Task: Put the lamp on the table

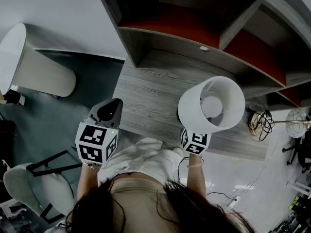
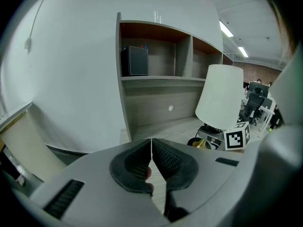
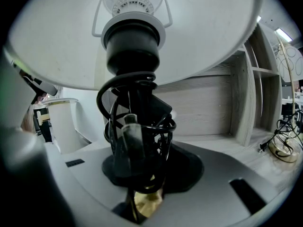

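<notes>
**Holding the lamp [image 1: 211, 106] over the table [image 1: 146, 96]**

Clamped by its cord-wound stem in the right gripper [image 3: 139, 183], upright, white shade on top, above the near part of the grey wooden top, in front of the shelf [image 1: 194, 30]. Further left, the left gripper [image 2: 151, 162], jaws together on nothing.

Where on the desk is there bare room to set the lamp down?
The desk is bare between the left gripper and the lamp, in front of the shelves. The right end is crowded: a coil of cable lies there.
</notes>
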